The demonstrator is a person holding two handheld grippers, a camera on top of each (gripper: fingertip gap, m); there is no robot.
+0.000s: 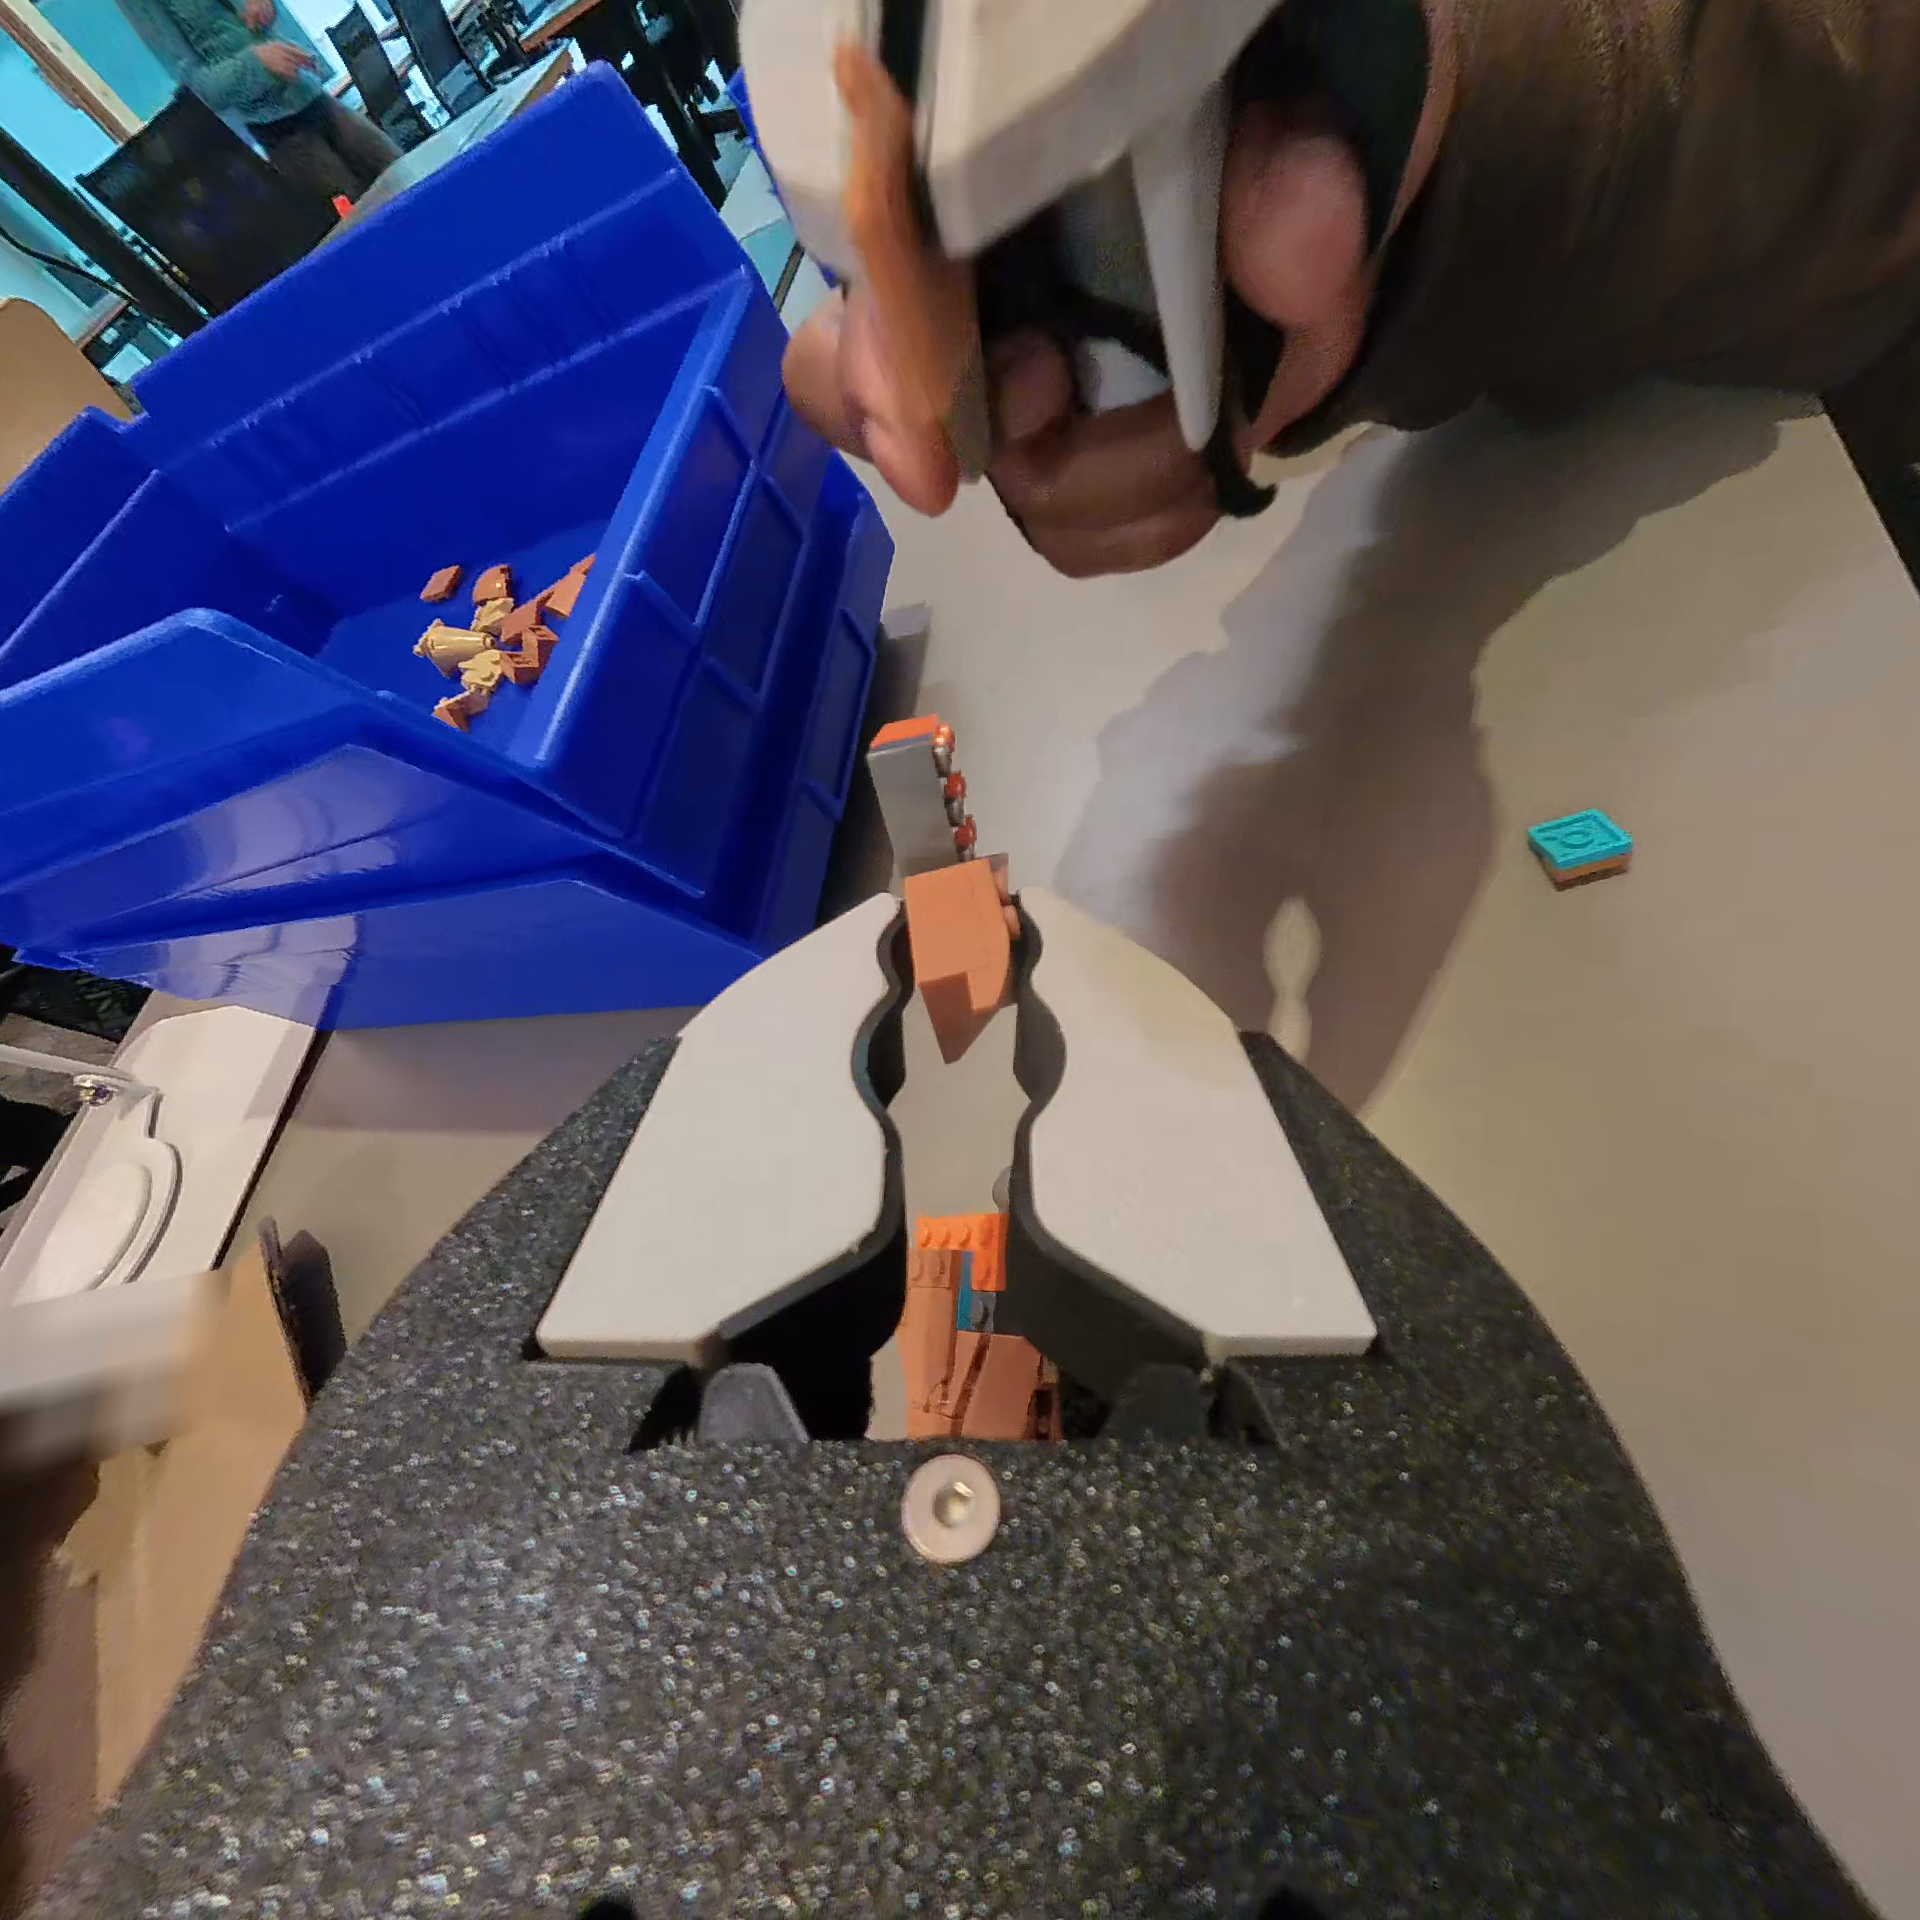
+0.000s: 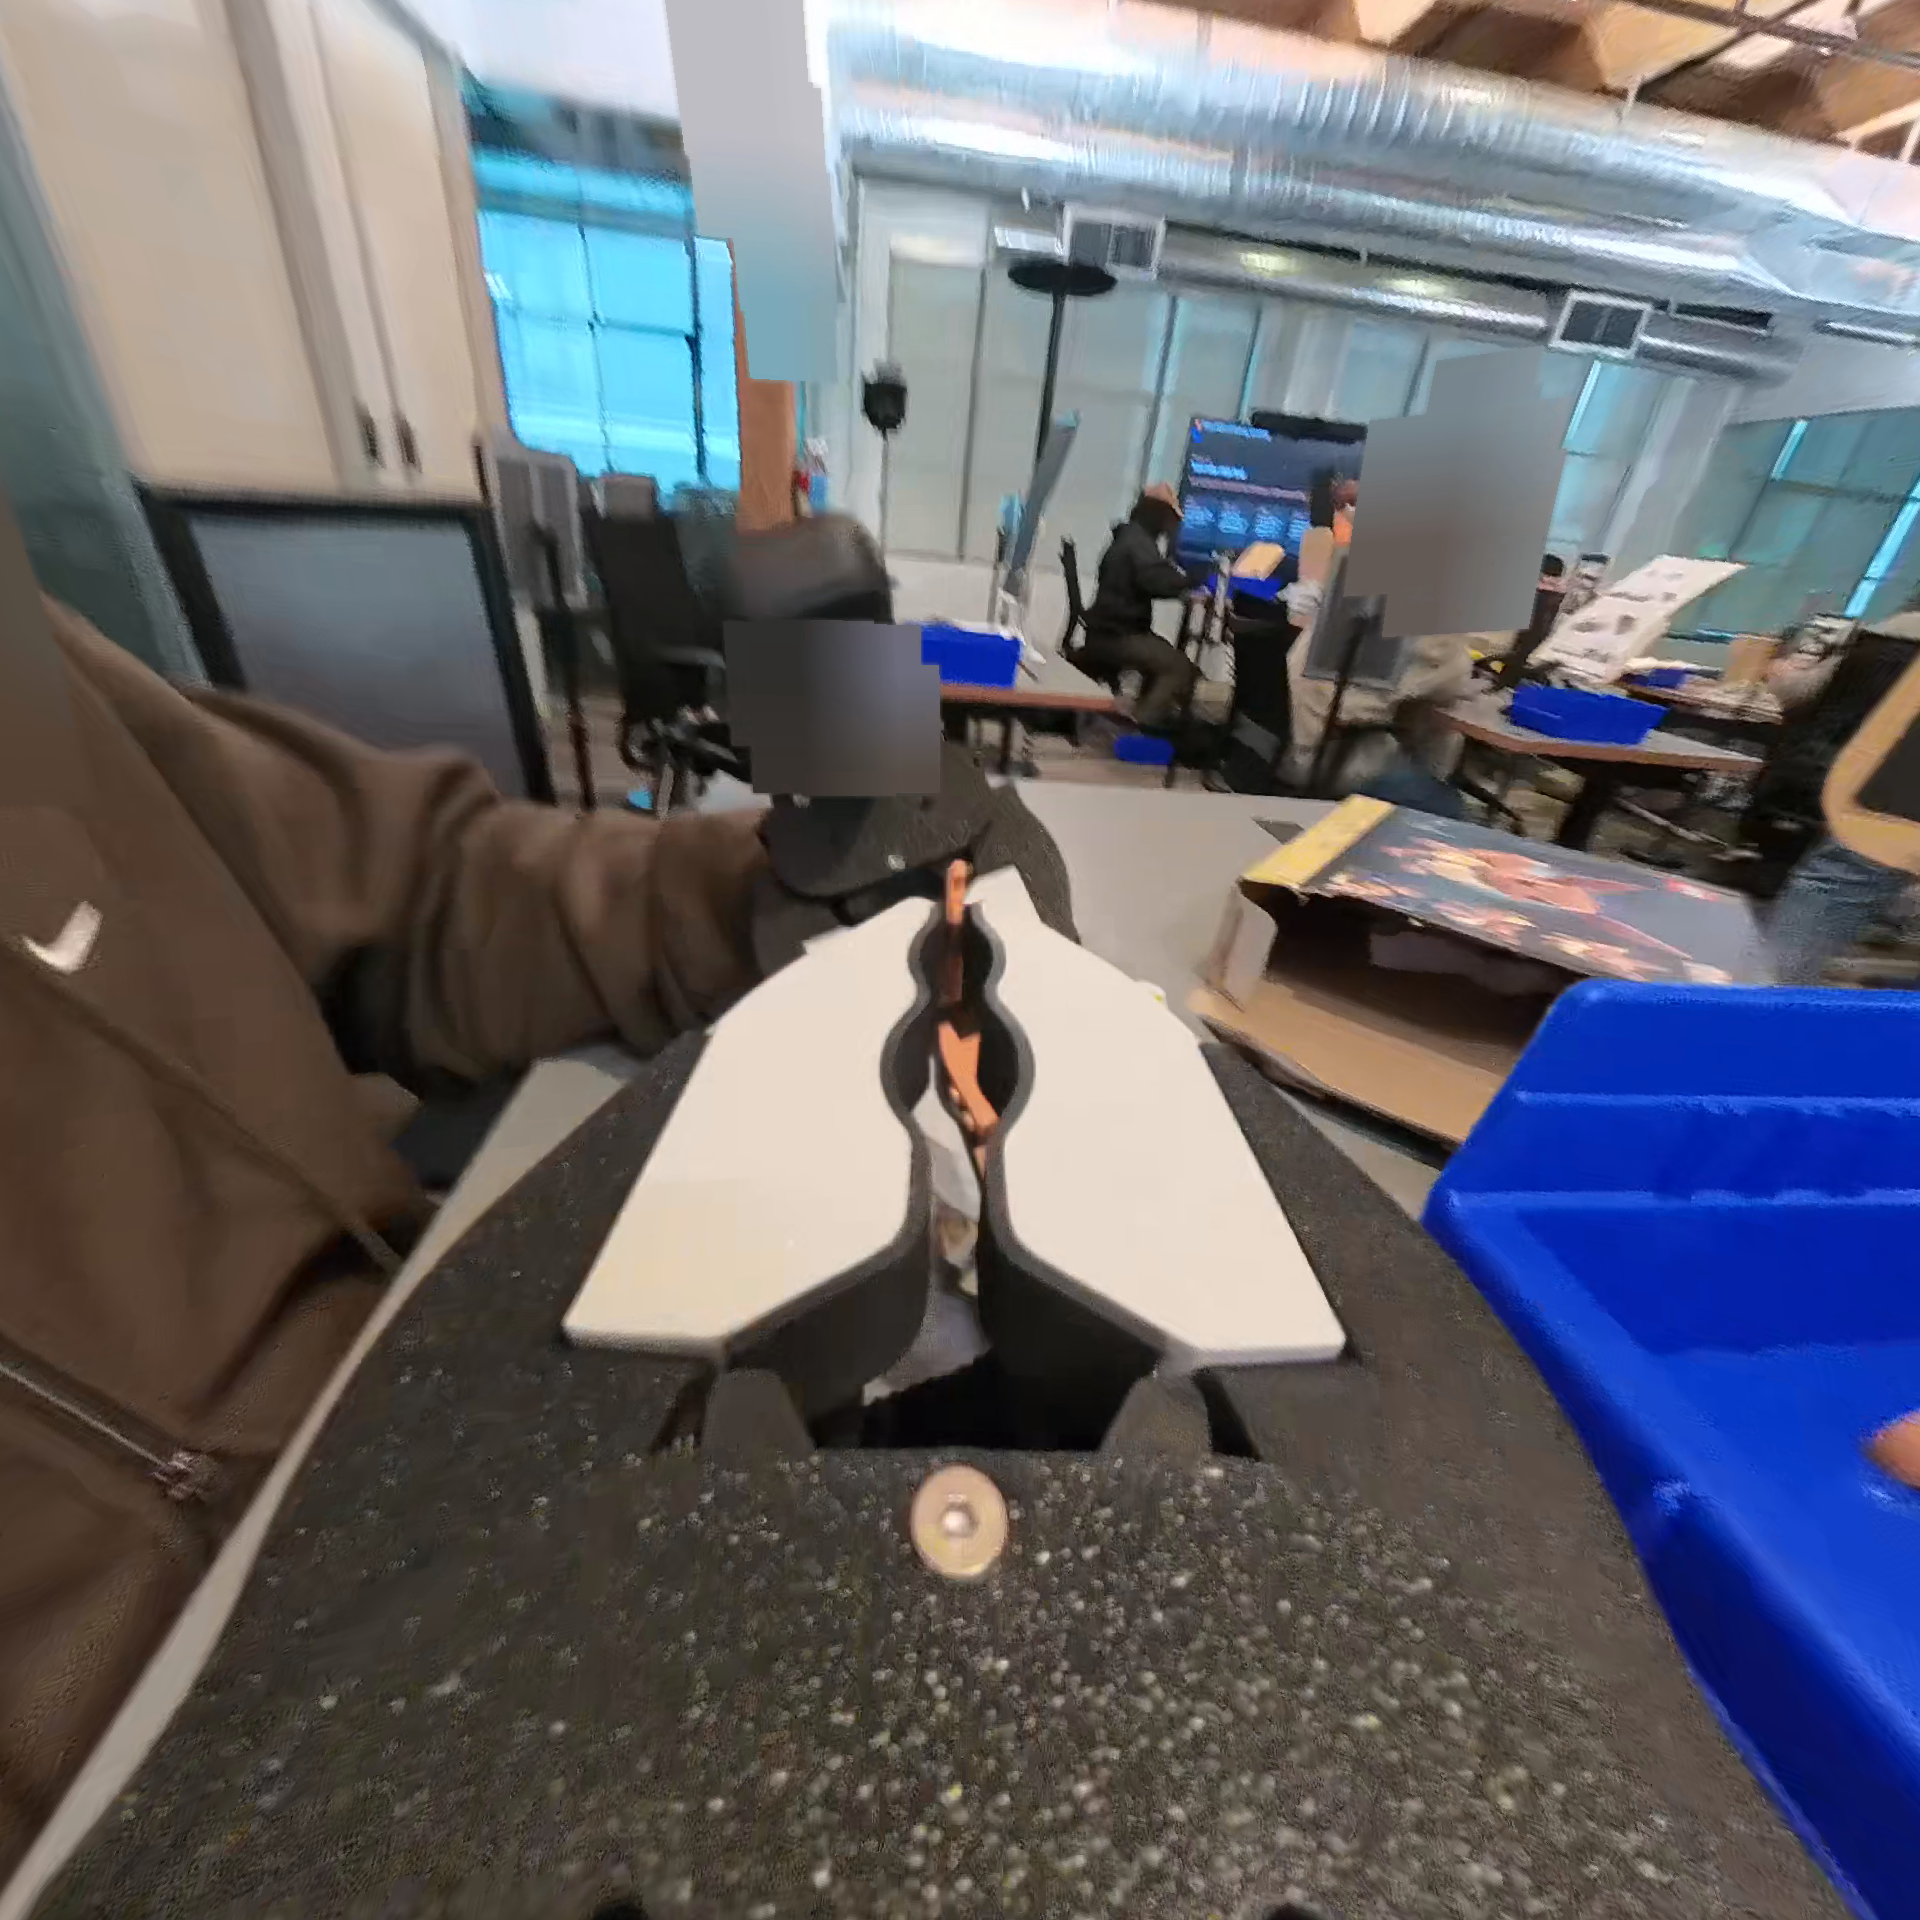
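My left gripper (image 1: 961,920) is shut on a brick assembly (image 1: 951,971). An orange-brown block sits between the fingertips, and a grey plate with small red-brown round pieces (image 1: 920,800) sticks out beyond them. More orange bricks (image 1: 956,1320) show low between the fingers. My right gripper (image 2: 961,920) is shut on a thin orange-brown piece (image 2: 961,1049), held edge-on. It is raised above the table and also shows blurred in the left wrist view (image 1: 1039,208), gripped by a hand. The left gripper's black body (image 2: 883,831) lies just beyond the right gripper's tips.
A blue bin (image 1: 665,499) at the left holds several small tan and brown pieces (image 1: 488,644). A teal tile on a brown plate (image 1: 1579,847) lies on the grey table (image 1: 1558,1143). An opened cardboard box (image 2: 1455,935) and another blue bin (image 2: 1714,1299) are to the right. A brown sleeve (image 2: 416,883) crosses the left. My right fingertips sit around 9 centimetres from my left ones.
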